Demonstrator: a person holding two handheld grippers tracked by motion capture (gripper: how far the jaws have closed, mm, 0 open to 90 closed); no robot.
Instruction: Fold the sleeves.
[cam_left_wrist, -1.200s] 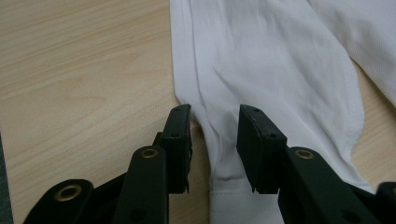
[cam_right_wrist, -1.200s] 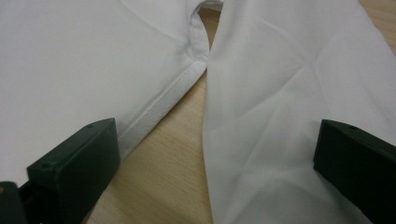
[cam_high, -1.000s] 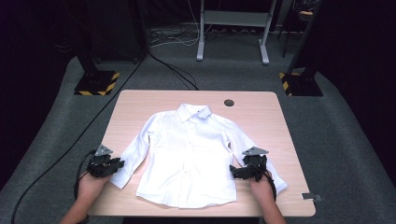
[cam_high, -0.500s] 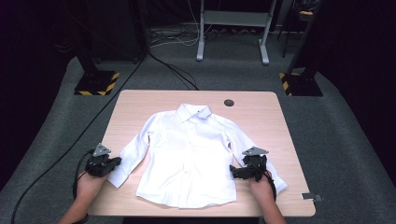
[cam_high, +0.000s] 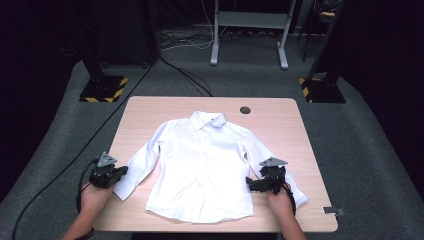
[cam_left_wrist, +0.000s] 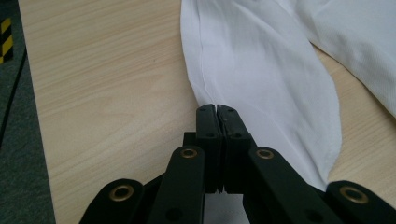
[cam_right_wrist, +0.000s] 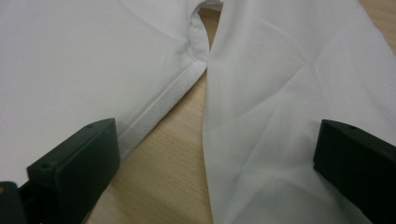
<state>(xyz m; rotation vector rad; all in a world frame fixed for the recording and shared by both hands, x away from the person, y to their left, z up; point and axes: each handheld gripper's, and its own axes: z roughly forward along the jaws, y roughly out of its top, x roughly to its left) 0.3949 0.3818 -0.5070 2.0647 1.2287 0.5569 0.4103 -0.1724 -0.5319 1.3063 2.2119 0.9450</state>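
**Left tool pinches the sleeve; little has changed**

A white shirt lies flat, front up, in the middle of the surface, collar toward the top of the frame and both sleeves spread down and outward.

The left tool sits at the lower left of the high view, at the cuff end of the shirt's left-hand sleeve. In the left gripper view its jaws stand pressed together at the centre bottom, with the sleeve running from them to the upper right; the fabric edge appears caught between them. Compared with a second ago, this tool has shifted slightly toward the left edge of the frame, and the sleeve end has gone with it.

The right tool is at the lower right, lying on the other sleeve close to the shirt's side seam. In the right gripper view its jaws are spread wide, one at the lower left over the shirt body, the other at the lower right over the sleeve, bare wood showing between them. It sits where it did a second ago.

A small dark disc lies near the top edge of the surface, apart from the shirt.
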